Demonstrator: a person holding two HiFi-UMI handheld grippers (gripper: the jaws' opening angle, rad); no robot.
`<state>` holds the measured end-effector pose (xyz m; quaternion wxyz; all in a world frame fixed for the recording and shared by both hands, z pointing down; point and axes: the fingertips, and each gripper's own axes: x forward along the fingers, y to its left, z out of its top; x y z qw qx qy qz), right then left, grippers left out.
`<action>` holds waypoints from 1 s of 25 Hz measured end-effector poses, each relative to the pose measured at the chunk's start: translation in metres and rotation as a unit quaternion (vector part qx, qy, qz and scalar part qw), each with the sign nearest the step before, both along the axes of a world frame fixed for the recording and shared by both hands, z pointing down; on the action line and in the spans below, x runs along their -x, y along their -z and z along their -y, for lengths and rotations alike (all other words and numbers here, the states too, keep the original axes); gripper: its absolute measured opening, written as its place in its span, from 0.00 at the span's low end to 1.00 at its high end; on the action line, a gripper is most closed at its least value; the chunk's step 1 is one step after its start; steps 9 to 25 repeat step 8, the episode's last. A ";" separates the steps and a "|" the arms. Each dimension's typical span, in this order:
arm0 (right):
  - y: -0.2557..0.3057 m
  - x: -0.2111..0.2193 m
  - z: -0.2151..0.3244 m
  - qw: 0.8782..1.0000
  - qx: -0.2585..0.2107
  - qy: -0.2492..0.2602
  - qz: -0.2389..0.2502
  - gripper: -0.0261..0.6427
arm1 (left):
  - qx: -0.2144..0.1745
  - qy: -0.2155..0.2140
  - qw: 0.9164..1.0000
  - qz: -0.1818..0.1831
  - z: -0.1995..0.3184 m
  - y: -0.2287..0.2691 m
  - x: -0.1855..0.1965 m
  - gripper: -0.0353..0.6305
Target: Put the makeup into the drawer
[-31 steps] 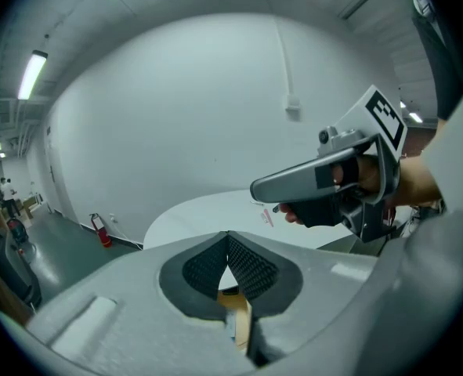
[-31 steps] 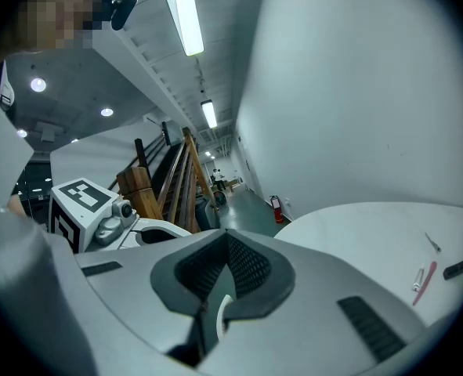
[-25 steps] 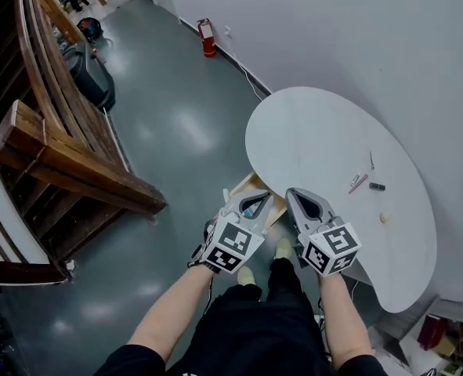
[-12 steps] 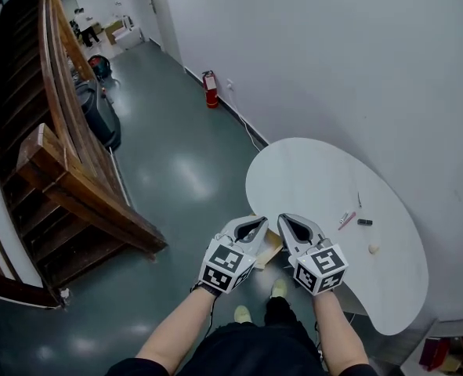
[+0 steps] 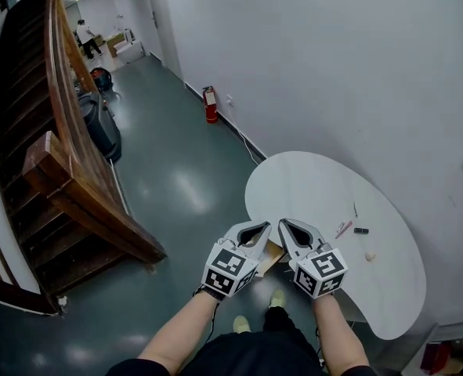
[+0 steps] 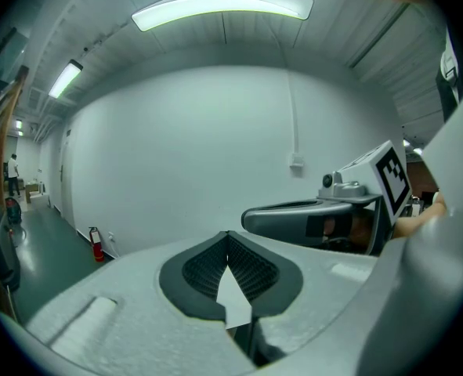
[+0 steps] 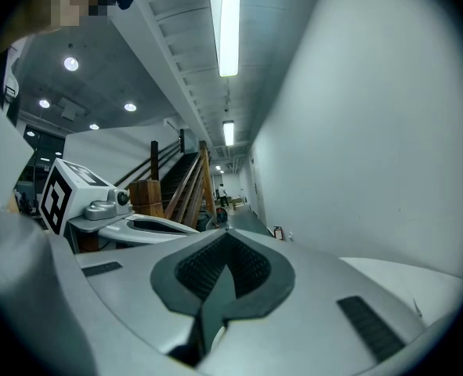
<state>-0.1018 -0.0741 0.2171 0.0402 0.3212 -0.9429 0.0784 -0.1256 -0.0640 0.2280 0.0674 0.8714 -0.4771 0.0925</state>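
- Stance: I stand on the grey floor (image 5: 176, 186) with both tools held out in front of me, at the near-left edge of the white rounded surface (image 5: 317, 182).
- My left hand-held gripper (image 5: 263, 226): clenched, pad tips touching. It grasps nothing; its own view shows only pale wall through the slit behind the tips.
- My right hand-held gripper (image 5: 283, 224): clenched likewise, tips together and pads bare.
- The 2 tools sit side by side, noses near each other but apart, each marker cube toward my wrist.
- Makeup: 4 small items lie on the surface's right part, well apart from both tools.
  - pink stick (image 5: 343, 229), with a thin dark stick (image 5: 355, 209) just beyond it
  - small black piece (image 5: 361, 230) just beside the pink stick
  - pale round piece (image 5: 370, 255), nearest the right rim
- A wooden box-like piece (image 5: 271, 254) shows below and between the 2 tools, at the surface's edge. I cannot tell whether it is the drawer.
- Surroundings: a red fire extinguisher (image 5: 210, 105) stands at the foot of the wall, and a wooden stair railing (image 5: 66, 171) runs along my left.
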 end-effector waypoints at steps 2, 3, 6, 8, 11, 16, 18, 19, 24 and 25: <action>0.000 0.001 0.000 1.000 0.001 -0.003 0.003 0.06 | -0.003 0.001 1.000 -0.002 0.000 0.003 0.001 0.07; -0.001 0.001 0.000 1.000 0.002 -0.004 0.004 0.06 | -0.004 0.001 1.000 -0.003 0.000 0.004 0.002 0.07; -0.001 0.001 0.000 1.000 0.003 -0.005 0.005 0.06 | -0.004 0.003 1.000 -0.006 -0.001 0.005 0.004 0.07; -0.002 0.001 -0.001 1.000 0.004 -0.006 0.006 0.06 | -0.003 0.004 1.000 -0.007 -0.002 0.004 0.004 0.07; -0.002 0.001 -0.001 1.000 0.004 -0.006 0.006 0.06 | -0.003 0.004 1.000 -0.007 -0.002 0.004 0.004 0.07; -0.002 0.001 -0.001 1.000 0.004 -0.006 0.006 0.06 | -0.003 0.004 1.000 -0.007 -0.002 0.004 0.004 0.07; -0.002 0.001 -0.001 1.000 0.004 -0.006 0.006 0.06 | -0.003 0.004 1.000 -0.007 -0.002 0.004 0.004 0.07; -0.002 0.001 -0.001 1.000 0.004 -0.006 0.006 0.06 | -0.003 0.004 1.000 -0.007 -0.002 0.004 0.004 0.07; -0.002 0.001 -0.001 1.000 0.004 -0.006 0.006 0.06 | -0.003 0.004 1.000 -0.007 -0.002 0.004 0.004 0.07; -0.002 0.001 -0.001 1.000 0.004 -0.006 0.006 0.06 | -0.003 0.004 1.000 -0.007 -0.002 0.004 0.004 0.07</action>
